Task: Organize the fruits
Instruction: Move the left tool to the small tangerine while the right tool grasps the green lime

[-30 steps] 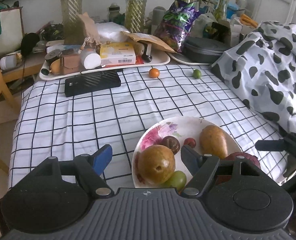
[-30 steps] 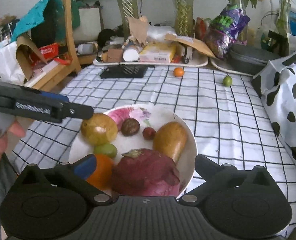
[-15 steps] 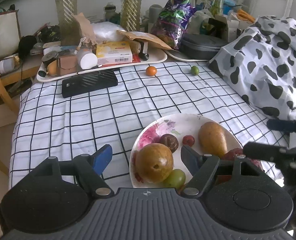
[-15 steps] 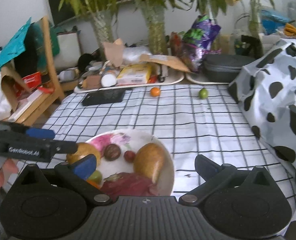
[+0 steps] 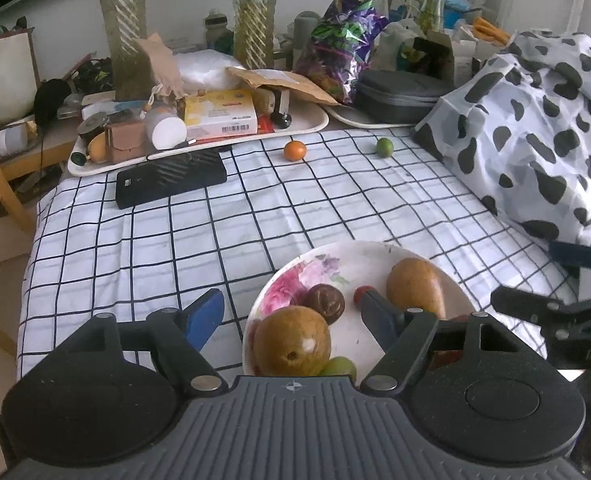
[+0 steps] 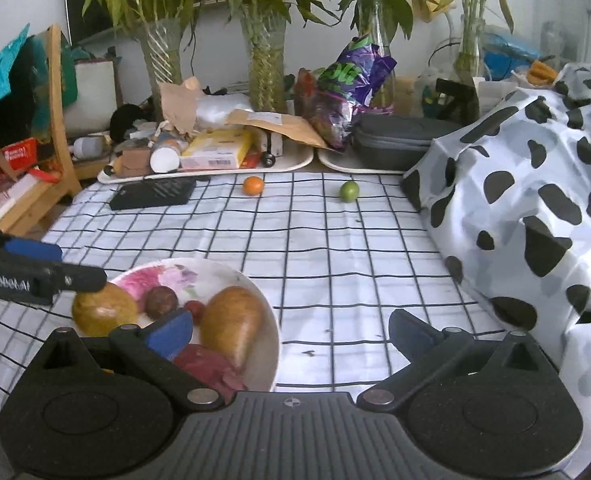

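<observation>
Left tongs (image 5: 289,312) and right tongs (image 6: 291,330) both held wide and empty, plate (image 6: 231,276) of fruit just beneath them, orange fruit (image 5: 294,150) and green fruit (image 5: 384,146) left far ahead on the checked table (image 5: 255,216).

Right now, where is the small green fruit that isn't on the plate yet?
In both wrist views the green fruit lies on the checked cloth at the far end, right of the small orange fruit and near the cow-print fabric.
</observation>
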{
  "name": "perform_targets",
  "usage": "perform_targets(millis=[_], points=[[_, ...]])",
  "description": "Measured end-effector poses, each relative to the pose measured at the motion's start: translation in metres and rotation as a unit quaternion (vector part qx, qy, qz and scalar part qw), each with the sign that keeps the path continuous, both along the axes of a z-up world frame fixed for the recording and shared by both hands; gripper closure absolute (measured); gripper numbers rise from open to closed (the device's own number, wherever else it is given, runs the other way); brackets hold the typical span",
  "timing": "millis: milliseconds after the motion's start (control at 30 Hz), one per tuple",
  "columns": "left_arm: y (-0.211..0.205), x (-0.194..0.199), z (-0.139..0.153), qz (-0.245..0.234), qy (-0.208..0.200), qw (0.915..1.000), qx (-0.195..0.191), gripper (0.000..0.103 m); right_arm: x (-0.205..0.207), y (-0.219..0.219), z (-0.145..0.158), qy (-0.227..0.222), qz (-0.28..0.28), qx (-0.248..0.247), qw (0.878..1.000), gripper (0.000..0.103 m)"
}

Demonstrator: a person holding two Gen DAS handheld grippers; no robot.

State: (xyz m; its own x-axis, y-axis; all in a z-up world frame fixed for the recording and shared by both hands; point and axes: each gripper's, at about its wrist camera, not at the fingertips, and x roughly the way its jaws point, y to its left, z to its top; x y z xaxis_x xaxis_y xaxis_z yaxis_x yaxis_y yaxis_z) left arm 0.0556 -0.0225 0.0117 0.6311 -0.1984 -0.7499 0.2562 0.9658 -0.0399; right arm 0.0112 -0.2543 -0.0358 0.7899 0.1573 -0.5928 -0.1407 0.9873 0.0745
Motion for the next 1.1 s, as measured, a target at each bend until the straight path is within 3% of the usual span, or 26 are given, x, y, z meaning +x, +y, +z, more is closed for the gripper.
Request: perform_targets(millis=[333, 600, 1100], points=[[-0.006, 0.015, 0.005, 0.007, -0.003, 0.9999, -0.008, 0.029, 0.013, -0.009, -0.003, 0.005, -0.021, -0.009, 1.000, 0.000], [-0.014, 0.031, 0.005, -0.012, -0.020, 0.9995, 0.019, 0.029, 0.036, -0.016, -0.003, 0.007, -0.045, -0.018, 0.999, 0.000], [-0.035, 0.091, -0.009, -0.090, -0.077, 0.9926, 0.029, 0.029, 0.126, -0.022, -0.012, 0.008, -0.043, -0.043, 0.998, 0.000]])
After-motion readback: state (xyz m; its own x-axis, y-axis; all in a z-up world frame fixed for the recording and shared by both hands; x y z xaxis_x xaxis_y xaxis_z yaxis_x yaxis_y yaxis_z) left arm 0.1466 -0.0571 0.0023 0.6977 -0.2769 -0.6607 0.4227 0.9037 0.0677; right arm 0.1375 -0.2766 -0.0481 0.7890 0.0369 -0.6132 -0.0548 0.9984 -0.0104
